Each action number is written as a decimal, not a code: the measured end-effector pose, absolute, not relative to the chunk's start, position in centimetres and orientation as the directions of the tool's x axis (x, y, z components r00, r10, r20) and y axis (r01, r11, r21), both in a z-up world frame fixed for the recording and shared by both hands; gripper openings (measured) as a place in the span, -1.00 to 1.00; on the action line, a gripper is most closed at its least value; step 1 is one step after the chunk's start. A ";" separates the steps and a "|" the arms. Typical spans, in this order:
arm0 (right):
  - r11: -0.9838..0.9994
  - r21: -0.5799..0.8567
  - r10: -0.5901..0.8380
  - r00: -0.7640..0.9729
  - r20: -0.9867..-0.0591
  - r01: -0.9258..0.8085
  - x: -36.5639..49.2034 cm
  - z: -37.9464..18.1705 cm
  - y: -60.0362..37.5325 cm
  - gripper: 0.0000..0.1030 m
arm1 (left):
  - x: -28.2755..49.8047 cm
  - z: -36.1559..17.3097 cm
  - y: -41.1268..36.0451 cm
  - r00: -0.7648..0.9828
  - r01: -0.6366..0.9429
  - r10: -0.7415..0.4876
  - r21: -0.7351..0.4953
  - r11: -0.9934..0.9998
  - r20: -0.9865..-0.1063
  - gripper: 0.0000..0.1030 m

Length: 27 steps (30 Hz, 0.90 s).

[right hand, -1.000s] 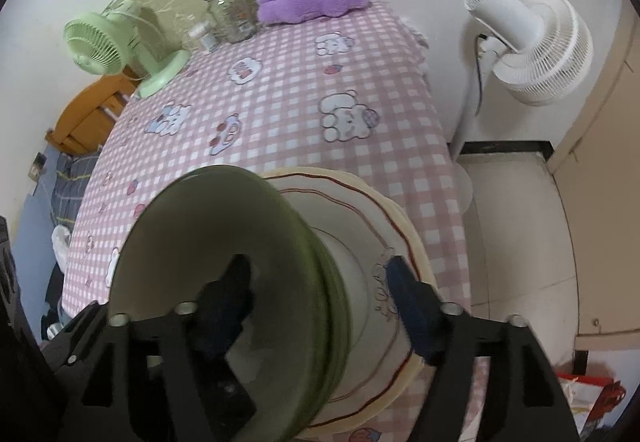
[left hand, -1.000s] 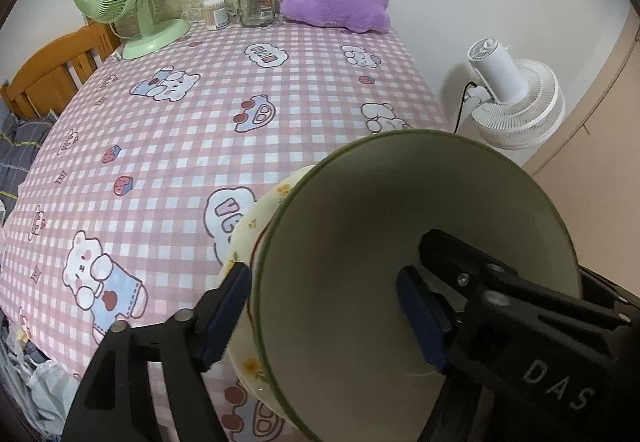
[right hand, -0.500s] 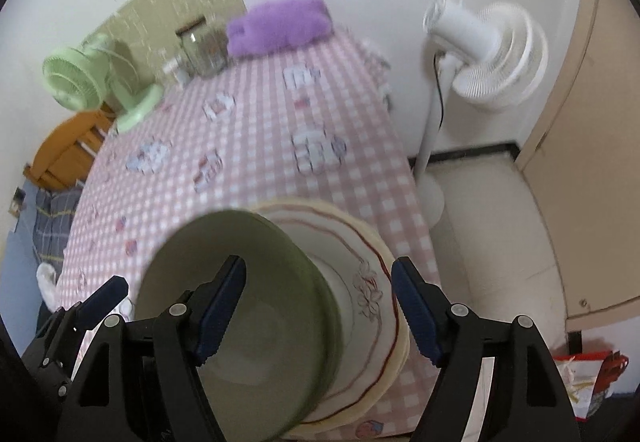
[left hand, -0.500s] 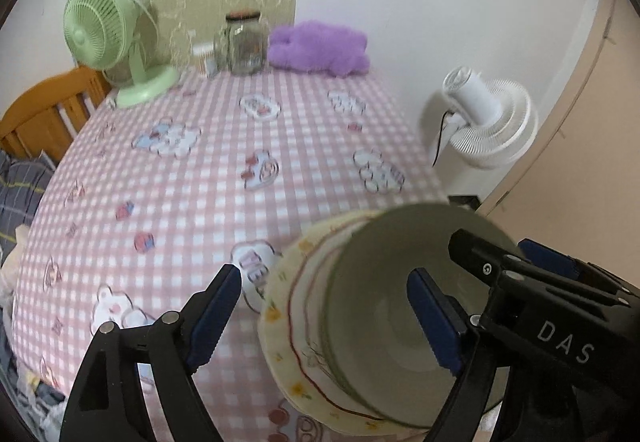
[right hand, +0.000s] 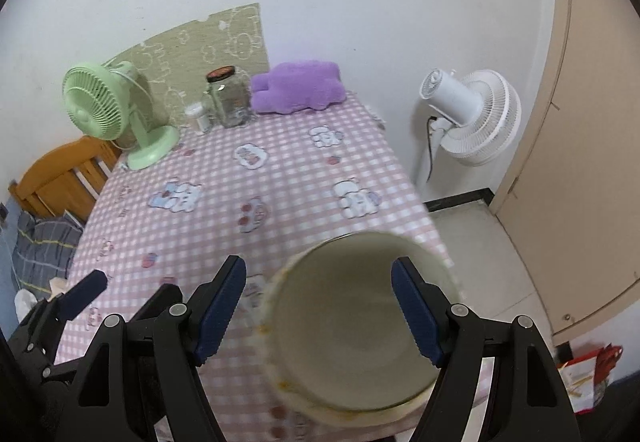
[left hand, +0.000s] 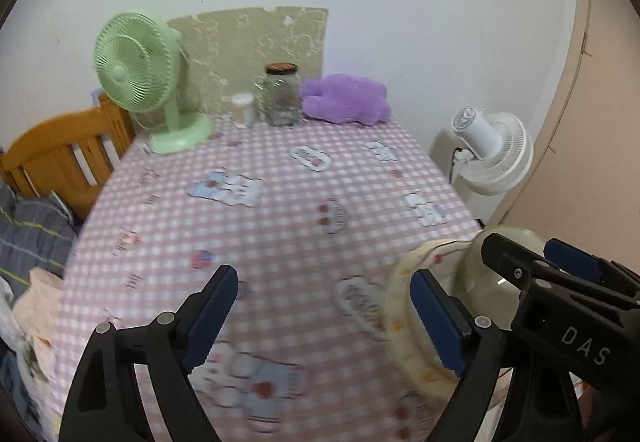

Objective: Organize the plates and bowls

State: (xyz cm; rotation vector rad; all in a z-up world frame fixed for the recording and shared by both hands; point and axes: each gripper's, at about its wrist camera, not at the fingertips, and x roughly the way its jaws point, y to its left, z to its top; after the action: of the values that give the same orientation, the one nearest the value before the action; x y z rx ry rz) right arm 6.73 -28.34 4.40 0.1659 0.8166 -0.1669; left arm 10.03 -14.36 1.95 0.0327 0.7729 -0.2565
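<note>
A green bowl (right hand: 356, 326) sits inside a cream plate with yellow flowers (right hand: 280, 382) at the near right edge of the pink checked table (right hand: 248, 210). My right gripper (right hand: 320, 314) is open above them, its fingers apart on either side of the bowl without touching. In the left wrist view the plate (left hand: 404, 306) and bowl (left hand: 476, 278) lie at the right, partly behind the right gripper's arm. My left gripper (left hand: 324, 318) is open and empty over the tablecloth, left of the stack.
At the far end stand a green desk fan (left hand: 140, 82), a glass jar (left hand: 282, 94), a small white container (left hand: 242, 108) and a purple plush (left hand: 344, 98). A white floor fan (right hand: 468, 114) and a door are on the right; a wooden bed frame (left hand: 60, 154) is on the left.
Both grippers have pulled up and back from the bowl and plate. The left gripper has moved left, off the stack. The bowl now rests flat in the plate.
</note>
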 end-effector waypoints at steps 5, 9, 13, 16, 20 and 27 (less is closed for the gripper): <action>0.980 0.081 -0.069 0.697 -0.714 0.181 6.1 3.1 -24.1 0.51 | 7.8 1.3 -10.7 0.746 0.264 -0.205 -0.001 0.964 -0.633 0.97; 0.990 0.063 -0.050 0.721 -0.691 0.129 4.9 2.1 -21.8 0.51 | 6.7 0.2 -7.4 0.745 0.198 -0.185 -0.051 0.979 -0.641 0.99; 0.993 0.039 -0.060 0.748 -0.661 0.114 3.0 1.4 -20.7 0.69 | 5.4 -1.3 -5.5 0.747 0.116 -0.138 -0.077 0.990 -0.650 0.98; 0.995 0.047 -0.033 0.760 -0.649 0.084 1.8 0.6 -20.2 0.71 | 3.6 -1.9 -4.9 0.767 0.092 -0.113 -0.066 0.994 -0.631 0.98; 0.996 0.048 -0.022 0.765 -0.643 0.069 0.1 -0.5 -20.2 0.71 | 1.4 -2.9 -4.8 0.777 0.069 -0.092 -0.061 0.996 -0.623 0.98; 0.998 0.029 -0.027 0.773 -0.634 0.059 -2.4 -1.8 -20.5 0.71 | -1.5 -3.4 -4.0 0.801 0.052 -0.112 -0.118 0.992 -0.588 0.99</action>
State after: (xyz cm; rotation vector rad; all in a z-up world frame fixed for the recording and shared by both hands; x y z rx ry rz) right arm -2.43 -20.48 -1.76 0.0486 0.6853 -0.0468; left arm -1.49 -4.01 -3.40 -0.0980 0.6355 -0.0883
